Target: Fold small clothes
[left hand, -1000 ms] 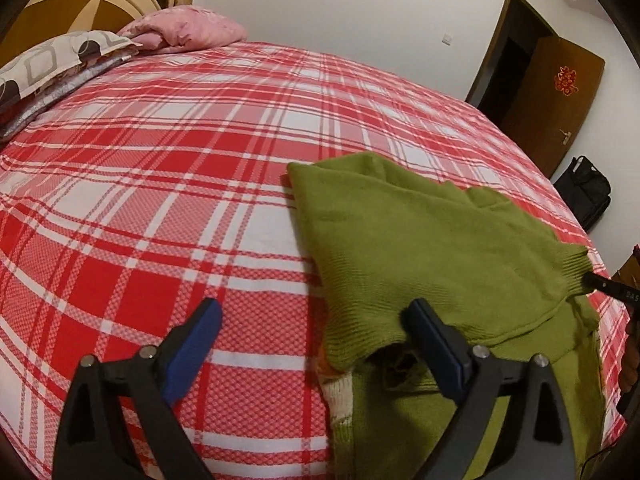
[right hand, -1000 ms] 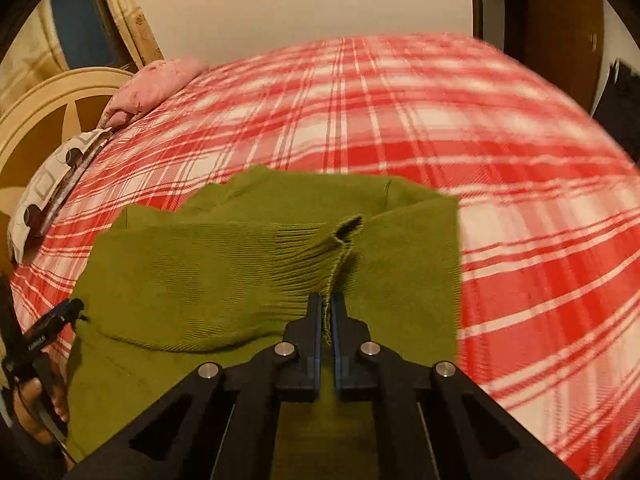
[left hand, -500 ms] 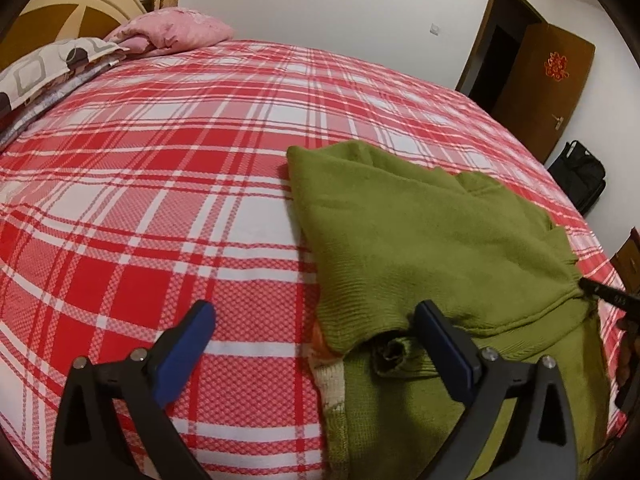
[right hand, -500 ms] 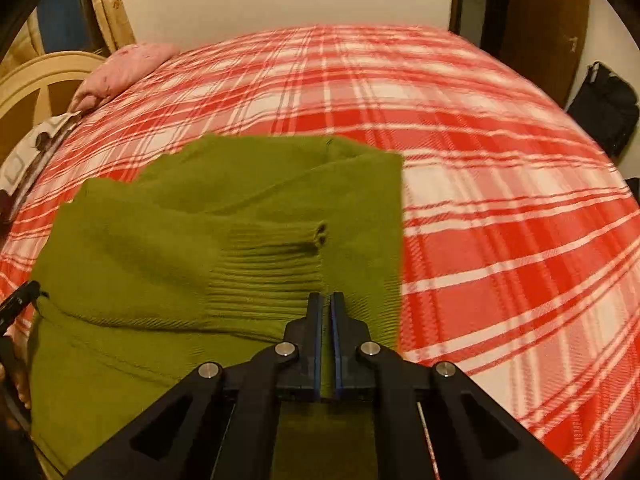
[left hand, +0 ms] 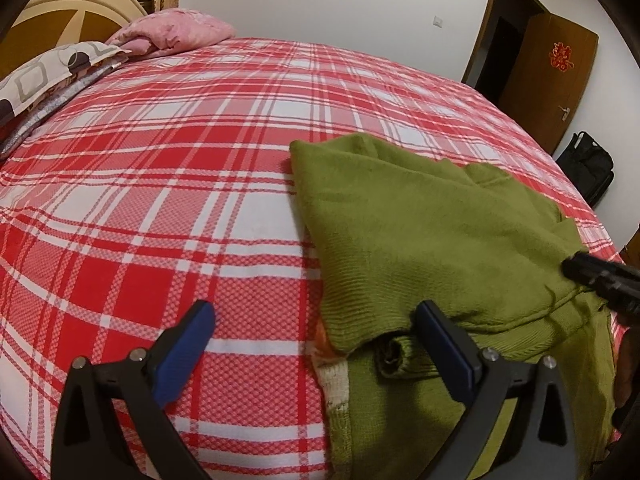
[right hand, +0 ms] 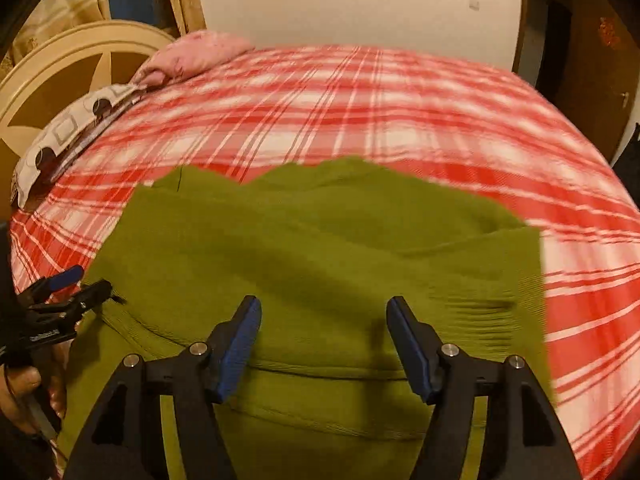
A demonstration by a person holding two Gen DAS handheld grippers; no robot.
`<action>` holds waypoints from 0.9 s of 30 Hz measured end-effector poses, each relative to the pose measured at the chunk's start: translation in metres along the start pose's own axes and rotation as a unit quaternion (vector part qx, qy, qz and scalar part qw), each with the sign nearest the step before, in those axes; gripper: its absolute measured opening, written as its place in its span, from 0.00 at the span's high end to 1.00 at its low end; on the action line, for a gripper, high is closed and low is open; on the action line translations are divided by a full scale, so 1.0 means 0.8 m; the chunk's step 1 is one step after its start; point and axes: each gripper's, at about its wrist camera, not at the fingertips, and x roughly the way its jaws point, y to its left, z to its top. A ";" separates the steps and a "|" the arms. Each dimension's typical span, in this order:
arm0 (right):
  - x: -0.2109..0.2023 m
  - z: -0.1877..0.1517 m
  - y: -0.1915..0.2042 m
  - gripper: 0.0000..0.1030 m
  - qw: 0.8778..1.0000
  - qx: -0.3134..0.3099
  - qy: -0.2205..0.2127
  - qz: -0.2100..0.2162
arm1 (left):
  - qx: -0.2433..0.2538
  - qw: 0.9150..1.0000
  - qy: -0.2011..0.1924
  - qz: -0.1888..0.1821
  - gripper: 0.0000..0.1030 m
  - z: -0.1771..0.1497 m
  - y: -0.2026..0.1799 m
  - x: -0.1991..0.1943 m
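A: What sort of place?

B: Home bedroom. Big bed (left hand: 180, 168) w/ red-and-white plaid cover, pink pillow (left hand: 176, 32) and patterned pillow (left hand: 44, 76) by a rounded headboard (right hand: 76, 76).

A: Anything else?

B: White wall, light switch (left hand: 438, 21), brown door (left hand: 548, 80) w/ red paper decoration (left hand: 561, 57), black bag (left hand: 592, 172) on floor.

Black tongs (right hand: 323, 344) with blue pads (right hand: 236, 354) and silver screws (right hand: 198, 347).

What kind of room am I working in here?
Most likely a bedroom: a bed with a red plaid cover, pillows against a headboard, and a wooden door.
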 end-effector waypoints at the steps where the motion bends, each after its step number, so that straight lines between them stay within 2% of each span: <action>1: 0.009 -0.004 0.005 0.36 1.000 -0.003 0.008 0.001 | 0.001 1.000 0.001 0.000 0.00 -0.001 0.000 0.000; 4: 0.025 -0.026 0.017 0.36 0.999 -0.016 0.031 -0.008 | 0.006 1.000 0.004 0.002 0.00 -0.003 -0.001 -0.001; 7: 0.014 -0.044 0.025 0.36 0.998 -0.048 0.022 -0.024 | 0.018 1.000 0.009 0.006 0.00 -0.009 -0.001 -0.005; 11: -0.001 -0.039 0.028 0.36 0.998 -0.054 0.036 -0.018 | 0.024 0.999 0.012 0.018 0.00 -0.013 -0.001 -0.008; 14: -0.010 -0.025 0.051 0.36 0.998 -0.069 0.010 0.003 | 0.021 0.999 0.015 0.025 0.00 -0.014 0.002 -0.008; 18: 0.010 -0.024 0.085 0.36 0.995 -0.085 0.027 0.036 | 0.015 0.999 0.013 0.033 0.00 -0.018 0.009 -0.013; 19: 0.023 -0.032 0.089 0.36 0.994 -0.084 0.051 0.039 | 0.011 0.999 0.012 0.034 0.00 -0.019 0.013 -0.015; 20: 0.028 -0.039 0.090 0.36 0.994 -0.086 0.055 0.033 | 0.005 0.999 0.012 0.033 0.00 -0.020 0.017 -0.016; 22: 0.018 -0.057 0.098 0.36 0.993 -0.115 0.022 0.014 | -0.004 1.000 0.006 0.027 0.00 -0.021 0.021 -0.019; 24: 0.009 -0.062 0.096 0.36 0.992 -0.122 0.018 0.018 | -0.010 1.000 0.001 0.024 0.00 -0.019 0.024 -0.021; 27: -0.005 -0.056 0.071 0.36 0.994 -0.094 0.023 0.055 | -0.011 1.000 0.007 0.023 0.00 -0.012 0.024 -0.016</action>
